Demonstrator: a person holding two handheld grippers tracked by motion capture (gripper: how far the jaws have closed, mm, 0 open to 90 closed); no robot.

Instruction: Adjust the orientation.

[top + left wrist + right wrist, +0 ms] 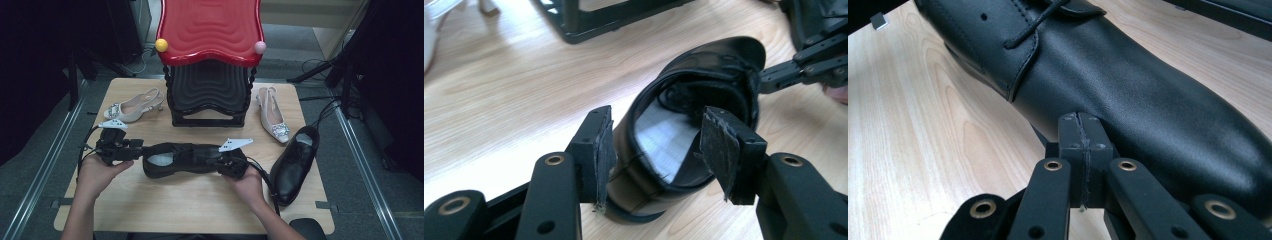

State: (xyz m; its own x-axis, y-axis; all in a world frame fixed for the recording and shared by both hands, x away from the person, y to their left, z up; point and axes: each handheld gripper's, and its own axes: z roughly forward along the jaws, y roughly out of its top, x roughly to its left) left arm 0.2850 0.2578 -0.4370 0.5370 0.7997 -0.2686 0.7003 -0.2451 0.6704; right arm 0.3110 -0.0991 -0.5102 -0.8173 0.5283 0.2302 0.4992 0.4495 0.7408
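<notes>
- The desk (200,200) carries a red and black shoe rack (210,60) at its far edge.
- A black shoe (187,159) lies crosswise near the desk's front, between both hands.
- The left claw (659,145) is released, its pads straddling the shoe's heel opening; one pad is just beside the heel.
- The right claw (1082,145) is clenched with nothing between its pads, its tip against the shoe's toe.

A red and black rack (210,55) is seen at the back of the tabletop (190,205), between two beige slingback shoes (131,106) (274,116); a second black shoe (295,165) is placed on the right.
</notes>
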